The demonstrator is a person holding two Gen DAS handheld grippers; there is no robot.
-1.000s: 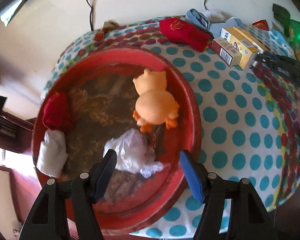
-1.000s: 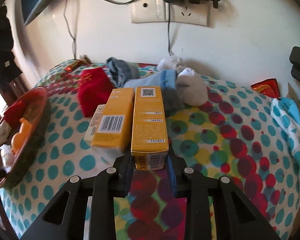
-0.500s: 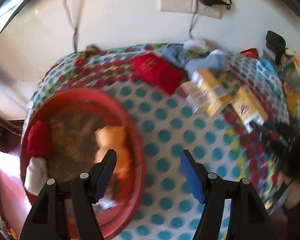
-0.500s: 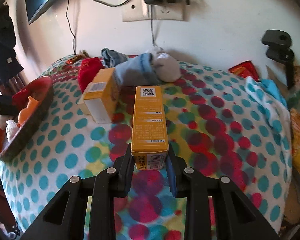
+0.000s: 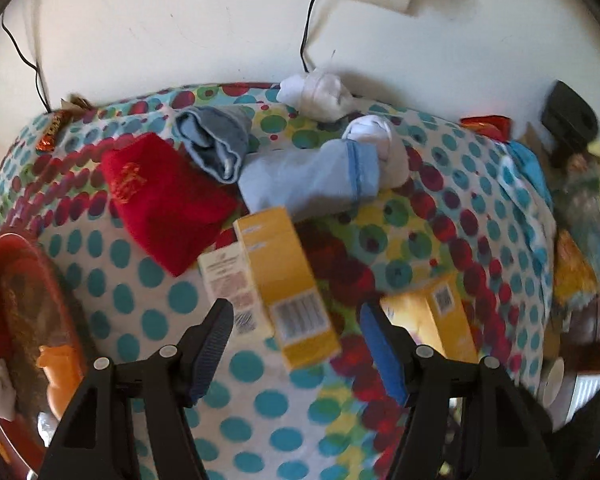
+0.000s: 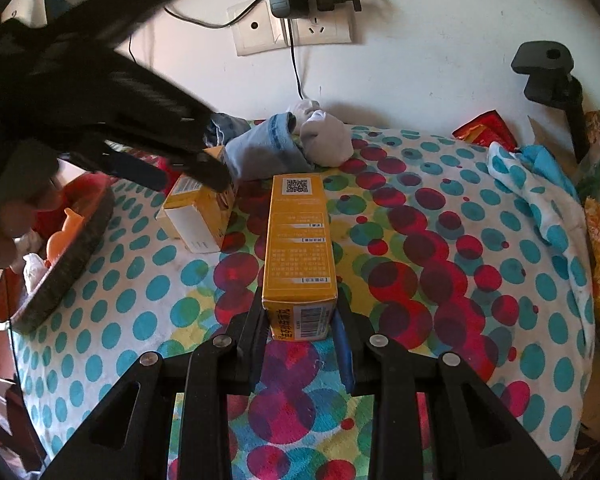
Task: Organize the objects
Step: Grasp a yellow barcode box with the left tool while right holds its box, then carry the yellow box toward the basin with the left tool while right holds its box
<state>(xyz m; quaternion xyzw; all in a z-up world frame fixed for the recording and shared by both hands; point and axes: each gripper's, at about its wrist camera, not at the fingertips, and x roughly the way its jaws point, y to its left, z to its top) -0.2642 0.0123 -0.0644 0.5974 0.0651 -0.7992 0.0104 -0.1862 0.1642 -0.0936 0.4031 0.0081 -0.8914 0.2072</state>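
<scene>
My right gripper (image 6: 300, 332) is shut on a long yellow box (image 6: 299, 256), its far end over the polka-dot table; the box also shows in the left wrist view (image 5: 436, 316). My left gripper (image 5: 296, 344) is open and empty, hovering just short of a second yellow box (image 5: 288, 280) with a white box (image 5: 228, 280) beside it. In the right wrist view the left gripper (image 6: 192, 170) hangs over that yellow box (image 6: 204, 212). A red tray (image 5: 28, 320) at the left holds an orange toy duck (image 5: 60, 368).
A red pouch (image 5: 164, 196), rolled blue socks (image 5: 216, 144), a light blue sock (image 5: 312, 176) and white socks (image 5: 320, 94) lie at the back by the wall. A wall socket with a plugged charger (image 6: 288, 0) is above. A black clamp (image 6: 548, 68) and snack packets (image 6: 484, 128) sit at the right.
My left gripper has swung from over the red tray to the right, to the yellow and white boxes. My right gripper has drawn its yellow box back, away from the other boxes.
</scene>
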